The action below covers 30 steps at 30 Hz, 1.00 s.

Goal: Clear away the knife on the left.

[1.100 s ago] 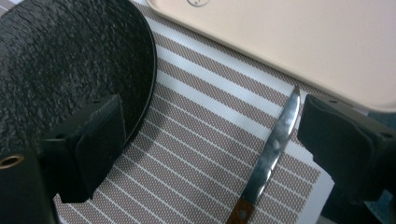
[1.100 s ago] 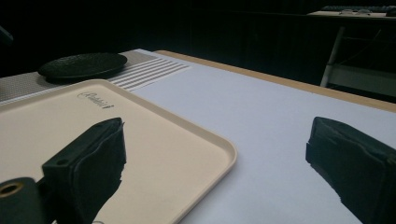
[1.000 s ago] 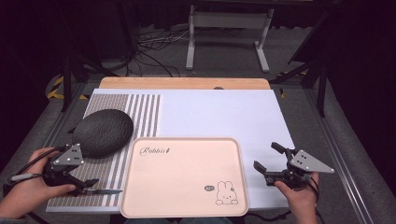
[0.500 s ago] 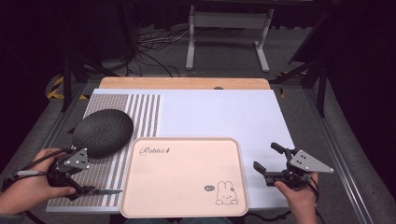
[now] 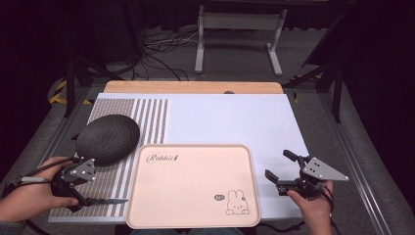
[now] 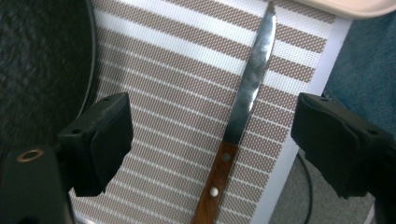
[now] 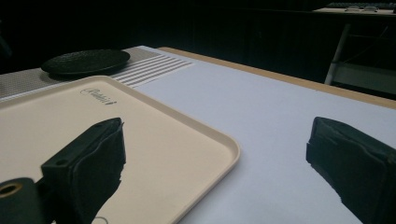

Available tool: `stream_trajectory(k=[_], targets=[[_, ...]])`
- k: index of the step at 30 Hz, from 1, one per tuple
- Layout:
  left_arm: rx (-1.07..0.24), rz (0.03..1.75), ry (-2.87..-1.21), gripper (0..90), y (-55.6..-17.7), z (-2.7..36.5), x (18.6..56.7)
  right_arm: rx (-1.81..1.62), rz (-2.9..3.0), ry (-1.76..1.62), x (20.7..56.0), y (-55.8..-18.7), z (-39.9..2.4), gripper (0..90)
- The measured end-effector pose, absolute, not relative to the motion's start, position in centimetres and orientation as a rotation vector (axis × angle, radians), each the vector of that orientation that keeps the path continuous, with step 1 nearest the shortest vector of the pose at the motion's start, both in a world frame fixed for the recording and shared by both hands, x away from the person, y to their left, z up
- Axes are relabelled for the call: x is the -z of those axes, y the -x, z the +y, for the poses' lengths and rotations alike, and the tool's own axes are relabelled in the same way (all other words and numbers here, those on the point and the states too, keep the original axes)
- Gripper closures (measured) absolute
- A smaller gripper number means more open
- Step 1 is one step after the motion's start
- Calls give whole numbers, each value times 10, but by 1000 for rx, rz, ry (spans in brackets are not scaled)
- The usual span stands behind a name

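Note:
A knife (image 5: pixel 103 200) with a wooden handle and steel blade lies on the striped mat (image 5: pixel 110 110) near the table's front left edge. My left gripper (image 5: pixel 73 192) hovers over its handle end, open. In the left gripper view the knife (image 6: pixel 247 93) lies between the two spread jaws of that gripper (image 6: pixel 210 140) and touches neither. A pale pink tray (image 5: pixel 193 185) with a rabbit drawing sits empty at the front centre. My right gripper (image 5: pixel 277 164) is open just right of the tray, holding nothing; from the right gripper (image 7: pixel 219 172) I see the tray's rim (image 7: pixel 224 144).
A black oval plate (image 5: pixel 107 138) rests on the striped mat behind the left gripper; it is also in the left gripper view (image 6: pixel 42 70) and far off in the right gripper view (image 7: pixel 86 60). A white sheet (image 5: pixel 230 120) covers the table's middle and right.
My left gripper has shifted toward the near edge, settling over the knife's handle end. The right gripper, tray, plate and knife have not moved.

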State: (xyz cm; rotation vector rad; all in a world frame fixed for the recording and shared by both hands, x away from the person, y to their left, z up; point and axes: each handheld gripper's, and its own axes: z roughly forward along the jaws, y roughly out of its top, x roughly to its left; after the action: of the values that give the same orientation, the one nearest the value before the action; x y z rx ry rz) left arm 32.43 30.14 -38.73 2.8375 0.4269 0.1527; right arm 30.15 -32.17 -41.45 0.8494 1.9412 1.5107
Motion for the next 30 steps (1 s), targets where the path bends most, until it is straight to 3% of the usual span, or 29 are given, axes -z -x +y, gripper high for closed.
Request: stream_trajectory(k=[10,16,30], targets=[[-12,353,-2883,257,-326,312,402,-1512,1951,-851,416,-302,-321,53],[56,291,-2969,399,-326,311,410,-1510,1964,-845,416,-302,-319,54],[23,132,-3158,708,-327,306,422,-1519,1971,-851,416,-302,-319,55]])
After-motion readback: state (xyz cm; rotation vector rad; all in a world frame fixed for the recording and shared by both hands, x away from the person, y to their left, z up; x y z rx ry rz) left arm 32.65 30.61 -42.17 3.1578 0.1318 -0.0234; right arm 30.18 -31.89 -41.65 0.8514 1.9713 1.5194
